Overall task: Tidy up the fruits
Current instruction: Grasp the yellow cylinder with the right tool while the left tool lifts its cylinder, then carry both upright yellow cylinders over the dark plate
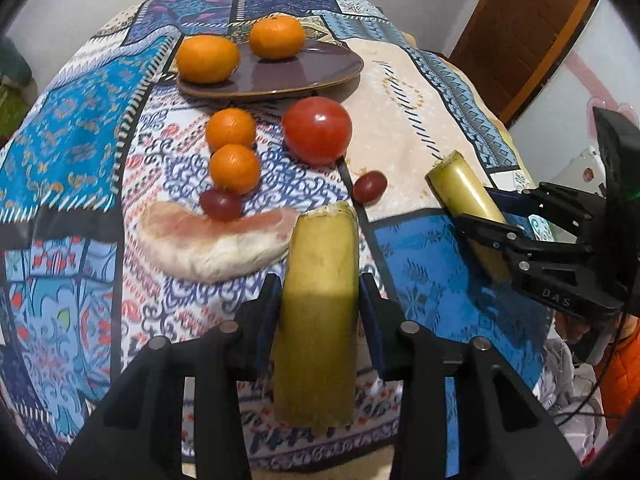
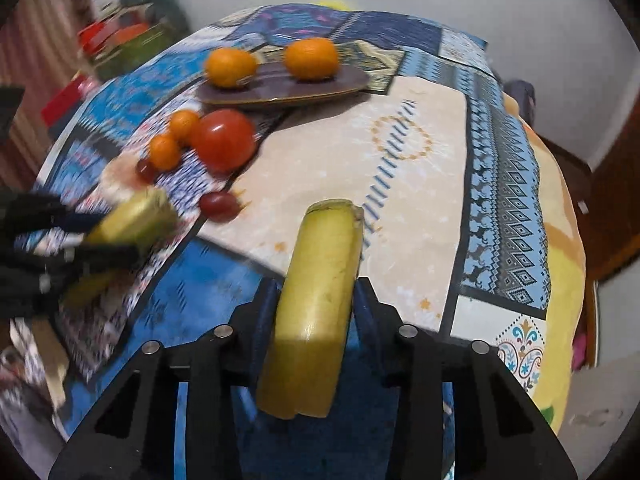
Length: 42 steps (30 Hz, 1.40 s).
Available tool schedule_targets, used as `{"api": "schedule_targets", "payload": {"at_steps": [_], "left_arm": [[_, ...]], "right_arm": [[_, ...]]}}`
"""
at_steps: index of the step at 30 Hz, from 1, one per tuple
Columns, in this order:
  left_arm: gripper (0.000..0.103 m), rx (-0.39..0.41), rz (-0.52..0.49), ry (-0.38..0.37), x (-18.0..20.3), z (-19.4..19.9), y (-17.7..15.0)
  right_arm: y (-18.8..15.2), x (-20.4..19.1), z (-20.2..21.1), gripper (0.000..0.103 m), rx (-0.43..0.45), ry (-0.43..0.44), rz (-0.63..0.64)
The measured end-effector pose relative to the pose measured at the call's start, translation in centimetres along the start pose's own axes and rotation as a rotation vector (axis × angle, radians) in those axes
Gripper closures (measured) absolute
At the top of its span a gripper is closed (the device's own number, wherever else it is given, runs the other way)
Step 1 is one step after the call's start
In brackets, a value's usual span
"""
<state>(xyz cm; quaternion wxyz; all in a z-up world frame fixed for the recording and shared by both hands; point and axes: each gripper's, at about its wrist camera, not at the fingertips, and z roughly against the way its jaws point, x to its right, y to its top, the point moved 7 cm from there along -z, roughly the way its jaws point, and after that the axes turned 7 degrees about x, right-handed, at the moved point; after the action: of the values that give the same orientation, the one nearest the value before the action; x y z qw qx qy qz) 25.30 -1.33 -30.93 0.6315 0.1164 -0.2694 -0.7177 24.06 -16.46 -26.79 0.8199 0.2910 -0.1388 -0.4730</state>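
Observation:
My left gripper point(image 1: 319, 286) is shut on a yellow banana piece point(image 1: 320, 312) held above the patterned cloth. My right gripper point(image 2: 316, 292) is shut on a second banana piece point(image 2: 316, 312); it shows at the right of the left wrist view point(image 1: 466, 200). A brown plate point(image 1: 312, 68) at the back holds two mandarins point(image 1: 208, 58) point(image 1: 277, 36). On the cloth lie two smaller mandarins point(image 1: 231, 127) point(image 1: 235, 168), a red tomato point(image 1: 318, 130), two grapes point(image 1: 221, 204) point(image 1: 370, 187) and a pale pomelo wedge point(image 1: 212, 240).
A patchwork cloth point(image 2: 420, 184) covers the table, whose right edge drops off near a wooden door point(image 1: 520, 32). Blurred red and green items point(image 2: 116, 40) stand beyond the far left edge. Clothes and cables point(image 1: 576, 380) lie off the right side.

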Motion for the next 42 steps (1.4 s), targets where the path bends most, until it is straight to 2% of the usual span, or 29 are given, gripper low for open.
{"api": "schedule_targets", "payload": {"at_steps": [3,9,14,18,26,34,42], "left_arm": [[0.064,-0.01,-0.021,0.012,0.1,0.0,-0.6],[0.064,-0.014,0.011,-0.002,0.1,-0.4,0.0],[0.065,0.038,0.001,0.003,0.4,0.7,1.0],[0.065,0.121,-0.015,0.008,0.7,3.2,3.0],[0.065,0.264,-0.019,0.023,0.6,7.1,7.6],[0.065,0.342,-0.018,0.04,-0.1,8.3,11.8],[0.065,0.358,-0.009,0.044,-1.2,7.2,14.2]], "right_arm": [[-0.6,0.2,0.3,0.067,-0.011,0.007,-0.004],[-0.1,1.1,-0.9,0.067,-0.041,0.016,-0.092],[0.1,0.9,-0.9,0.068,-0.021,0.014,-0.11],[1.2,1.0,0.3,0.069,0.028,0.008,-0.118],[5.9,1.8,3.4,0.07,0.18,0.009,-0.138],[10.8,1.4,4.6,0.07,0.284,0.008,-0.124],[13.9,0.7,3.7,0.07,0.329,0.027,-0.09]]}}
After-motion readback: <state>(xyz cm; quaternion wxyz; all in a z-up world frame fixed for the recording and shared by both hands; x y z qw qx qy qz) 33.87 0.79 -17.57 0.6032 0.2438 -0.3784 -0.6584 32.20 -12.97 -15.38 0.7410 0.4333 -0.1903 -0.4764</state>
